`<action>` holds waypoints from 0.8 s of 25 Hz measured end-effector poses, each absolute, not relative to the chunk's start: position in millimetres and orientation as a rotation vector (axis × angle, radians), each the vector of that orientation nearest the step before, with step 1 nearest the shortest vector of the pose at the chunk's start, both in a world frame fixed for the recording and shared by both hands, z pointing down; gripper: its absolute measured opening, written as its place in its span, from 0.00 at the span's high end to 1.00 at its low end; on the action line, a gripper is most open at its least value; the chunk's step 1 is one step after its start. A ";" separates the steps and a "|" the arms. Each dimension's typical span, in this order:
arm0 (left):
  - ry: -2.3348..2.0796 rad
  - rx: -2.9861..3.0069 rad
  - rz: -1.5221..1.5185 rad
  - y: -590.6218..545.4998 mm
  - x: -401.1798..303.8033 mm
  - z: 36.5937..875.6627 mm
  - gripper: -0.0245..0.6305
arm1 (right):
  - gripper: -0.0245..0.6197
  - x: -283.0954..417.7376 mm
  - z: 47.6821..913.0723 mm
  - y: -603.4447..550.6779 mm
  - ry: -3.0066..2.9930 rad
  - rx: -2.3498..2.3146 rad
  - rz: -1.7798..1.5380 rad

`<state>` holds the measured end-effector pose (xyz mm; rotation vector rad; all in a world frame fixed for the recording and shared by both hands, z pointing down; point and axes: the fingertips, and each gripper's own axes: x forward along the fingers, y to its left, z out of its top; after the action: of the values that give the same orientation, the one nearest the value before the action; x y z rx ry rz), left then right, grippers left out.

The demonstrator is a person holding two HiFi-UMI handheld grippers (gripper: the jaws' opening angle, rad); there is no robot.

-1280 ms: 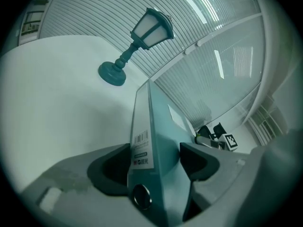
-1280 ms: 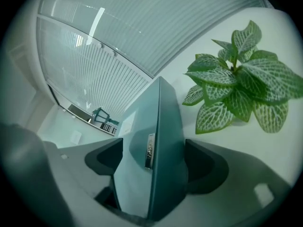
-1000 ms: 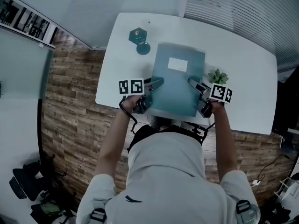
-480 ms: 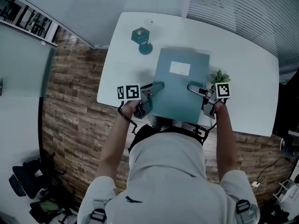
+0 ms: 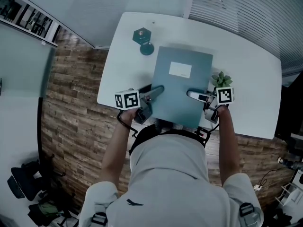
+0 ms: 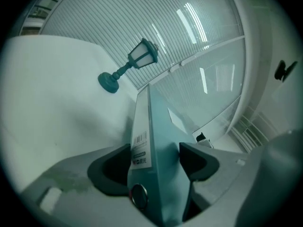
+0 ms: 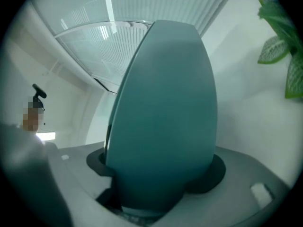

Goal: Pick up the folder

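Observation:
A teal folder [image 5: 182, 86] with a white label on its cover hangs over the white table [image 5: 246, 79], held between my two grippers. My left gripper [image 5: 158, 89] is shut on its left side, where the spine is. In the left gripper view the spine [image 6: 142, 145] with its barcode label and ring hole stands between the dark pads [image 6: 196, 162]. My right gripper [image 5: 191, 95] is shut on the folder's right edge. In the right gripper view the folder [image 7: 165, 117] fills the gap between the jaws of that gripper [image 7: 161, 174].
A small teal lantern-shaped lamp [image 5: 142, 36] stands at the table's far left, and shows beyond the folder as the lamp [image 6: 142, 56] in the left gripper view. A little green plant [image 5: 220, 78] sits just right of the folder, close to my right gripper. Wooden floor lies to the left.
The folder has come up off the table towards the camera. Both grippers rose with it and tipped, and the right jaws closed onto its edge.

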<state>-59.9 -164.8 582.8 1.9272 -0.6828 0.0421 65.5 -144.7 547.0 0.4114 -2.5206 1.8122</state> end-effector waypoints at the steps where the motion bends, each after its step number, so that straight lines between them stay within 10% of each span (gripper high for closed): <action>1: -0.699 1.958 0.052 -166.1 -61.4 577.9 0.45 | 0.40 65.0 544.1 -144.2 -2.536 0.415 1.782; 20: -0.636 2.513 -0.392 -141.1 -76.9 364.6 0.47 | 0.51 65.7 340.6 -103.8 -3.184 0.572 0.510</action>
<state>-76.9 -141.1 364.6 2.5132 -0.6359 -0.3916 65.7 -103.8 340.6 0.5717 -3.1839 0.5098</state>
